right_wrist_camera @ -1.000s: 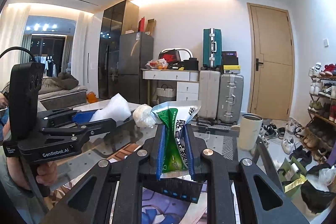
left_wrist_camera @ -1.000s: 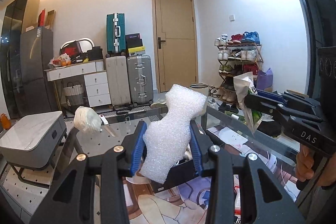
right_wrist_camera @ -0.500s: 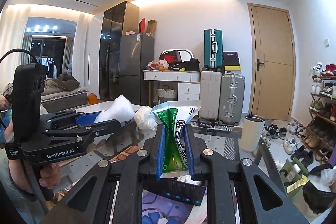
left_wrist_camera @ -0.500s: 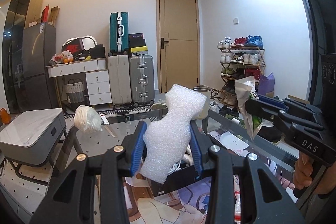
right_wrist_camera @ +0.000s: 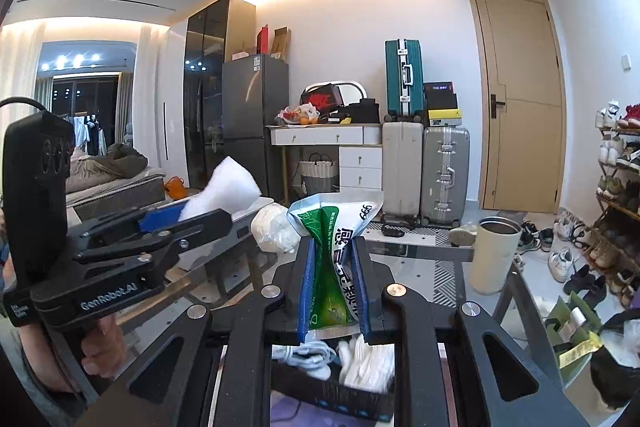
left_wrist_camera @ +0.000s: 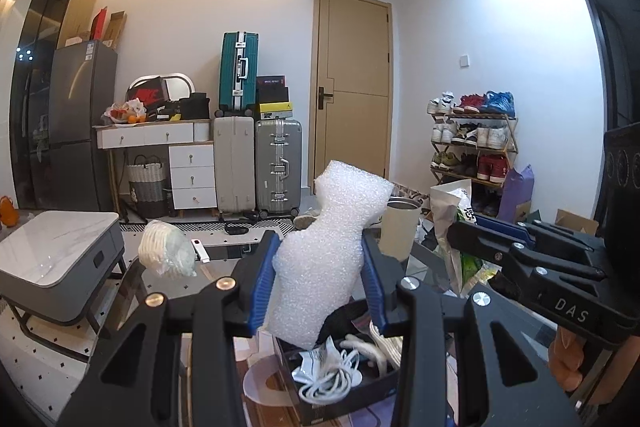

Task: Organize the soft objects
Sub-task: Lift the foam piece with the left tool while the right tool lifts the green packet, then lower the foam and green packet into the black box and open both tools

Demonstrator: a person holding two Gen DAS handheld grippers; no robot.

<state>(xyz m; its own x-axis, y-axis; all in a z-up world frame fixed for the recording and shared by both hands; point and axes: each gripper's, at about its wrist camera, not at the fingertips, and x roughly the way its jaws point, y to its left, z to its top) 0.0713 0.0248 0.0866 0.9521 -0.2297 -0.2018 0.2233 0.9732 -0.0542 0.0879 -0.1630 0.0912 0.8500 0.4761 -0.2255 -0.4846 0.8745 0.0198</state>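
White foam sheet [left_wrist_camera: 326, 255] pinched in left hand-held gripper [left_wrist_camera: 318, 285], green pouch [right_wrist_camera: 334, 267] clamped in right hand-held gripper [right_wrist_camera: 334, 291]; box [left_wrist_camera: 340, 387] half-filled, bundle [left_wrist_camera: 166, 253] left on desk [left_wrist_camera: 224, 267].

White foam wrap piece [left_wrist_camera: 328, 251]: bubbly texture, pinched at its middle, standing upright and raised above the black box [left_wrist_camera: 344, 391].

Green-and-white packet [right_wrist_camera: 334, 267]: printed lettering, crumpled, squeezed narrow at mid-height, top flared, upright above the same box.

Box contents: white cables [left_wrist_camera: 328, 373] and white gloves [right_wrist_camera: 368, 363].

Pale wrapped bundle [left_wrist_camera: 166, 253]: resting on the glass tabletop, well apart.
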